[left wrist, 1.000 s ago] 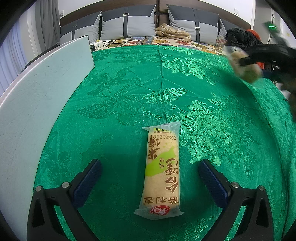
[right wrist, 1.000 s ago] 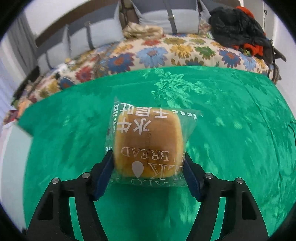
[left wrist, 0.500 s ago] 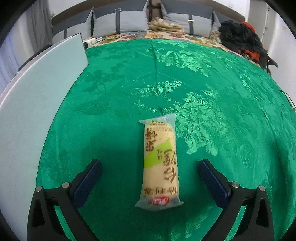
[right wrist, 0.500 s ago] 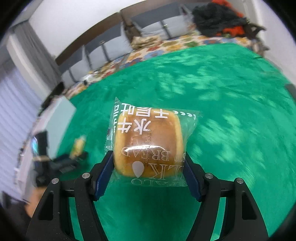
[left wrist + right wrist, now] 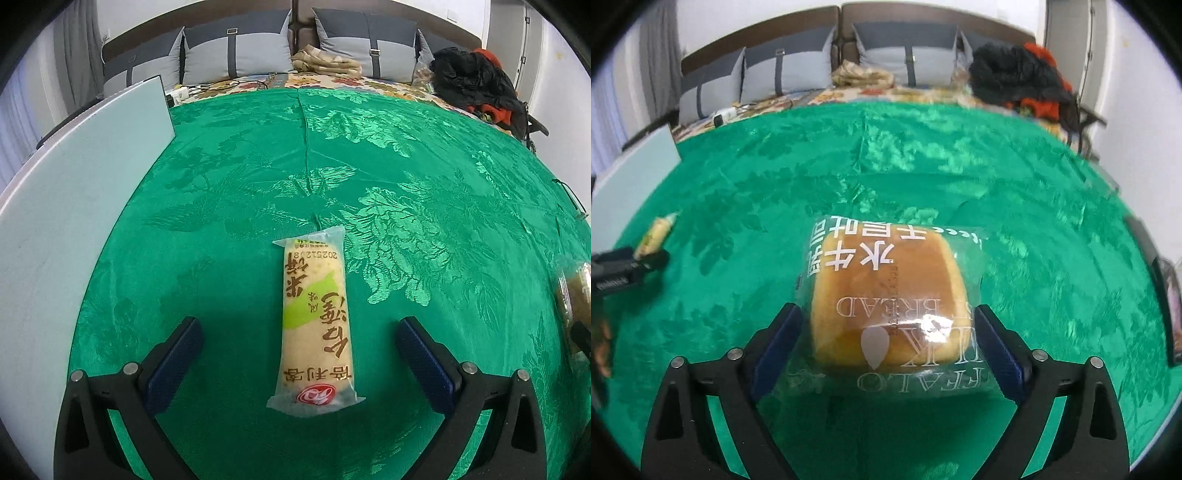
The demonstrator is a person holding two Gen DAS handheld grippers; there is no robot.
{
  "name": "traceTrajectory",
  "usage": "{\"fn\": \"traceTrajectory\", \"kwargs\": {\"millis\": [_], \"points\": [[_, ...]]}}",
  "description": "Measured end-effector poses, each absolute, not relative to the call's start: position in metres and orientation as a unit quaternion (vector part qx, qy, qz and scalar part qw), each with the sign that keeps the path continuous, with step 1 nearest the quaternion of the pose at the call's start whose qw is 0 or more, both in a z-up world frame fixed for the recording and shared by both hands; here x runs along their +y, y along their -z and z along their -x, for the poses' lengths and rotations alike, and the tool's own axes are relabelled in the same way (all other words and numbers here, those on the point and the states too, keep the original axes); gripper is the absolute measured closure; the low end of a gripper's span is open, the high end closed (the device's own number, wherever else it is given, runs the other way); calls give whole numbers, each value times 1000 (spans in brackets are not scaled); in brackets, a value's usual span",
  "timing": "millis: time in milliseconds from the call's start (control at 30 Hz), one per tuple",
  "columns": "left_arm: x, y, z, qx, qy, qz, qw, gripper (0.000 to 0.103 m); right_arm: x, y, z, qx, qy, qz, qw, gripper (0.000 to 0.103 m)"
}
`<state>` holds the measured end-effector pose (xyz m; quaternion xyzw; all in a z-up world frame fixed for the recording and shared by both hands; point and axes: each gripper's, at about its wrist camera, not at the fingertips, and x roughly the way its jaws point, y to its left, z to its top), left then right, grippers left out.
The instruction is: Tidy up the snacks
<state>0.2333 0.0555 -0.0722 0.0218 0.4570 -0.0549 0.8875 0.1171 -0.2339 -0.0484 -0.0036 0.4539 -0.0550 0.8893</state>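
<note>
Green patterned cloth covers the whole surface, with a pale blue board lying along its left edge. In the left wrist view the left gripper stands wide open, its blue pads well clear of the long rice cracker packet that lies flat on the cloth between them, lengthwise. In the right wrist view the right gripper is opening: the bread bun in its clear wrapper sits between the pads, which stand just beside the wrapper without pressing into the bun. Whether the bun rests on the cloth cannot be told. Grey cushions line the far edge, and a heap of black and orange clothes lies at the far right corner.
</note>
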Motion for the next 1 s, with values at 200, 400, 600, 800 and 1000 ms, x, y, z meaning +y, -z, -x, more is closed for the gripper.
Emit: {"fn": "traceTrajectory", "kwargs": {"millis": [200,400,600,800,1000], "points": [[56,72,-233,457,55,-22,887,0,-235,50,-117,456,58,8,888,7],[56,72,-233,457,55,-22,888,0,-235,50,-116,457,56,6,888,6],[55,72,-233,457,55,-22,888,0,-235,51,-116,457,56,5,888,6],[55,72,-233,457,55,-22,888,0,-235,51,-116,457,56,5,888,6],[55,72,-234,457,55,-22,888,0,-235,51,-116,457,55,4,888,6]]}}
